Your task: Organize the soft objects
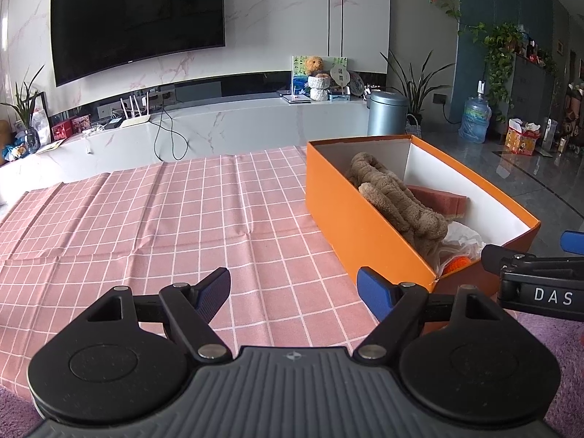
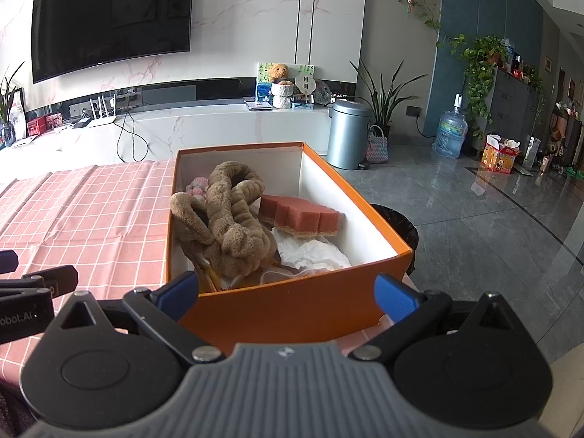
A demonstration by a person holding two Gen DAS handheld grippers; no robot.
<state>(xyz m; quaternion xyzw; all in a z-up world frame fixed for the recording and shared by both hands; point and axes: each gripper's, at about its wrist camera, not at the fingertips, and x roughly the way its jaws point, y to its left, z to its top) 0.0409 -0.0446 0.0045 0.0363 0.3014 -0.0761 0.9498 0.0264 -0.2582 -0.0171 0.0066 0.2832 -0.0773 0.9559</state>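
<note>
Both grippers, left (image 1: 294,288) and right (image 2: 286,292), stood open and empty at lower frame, while the soft things lay in the orange box (image 2: 284,306) at centre; likely only tidy withdrawal remained, clear of its rim

Black tongs (image 1: 294,290), blue pads (image 2: 396,297), grey ribbed body.

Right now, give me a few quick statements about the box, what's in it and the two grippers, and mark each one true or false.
1. The orange box has no lid on it. True.
2. The red sponge lies on the tablecloth. False: it is in the box.
3. The brown plush is inside the box. True.
4. The left gripper is shut on the plush. False: it is open and empty.
5. The right gripper is open. True.
</note>
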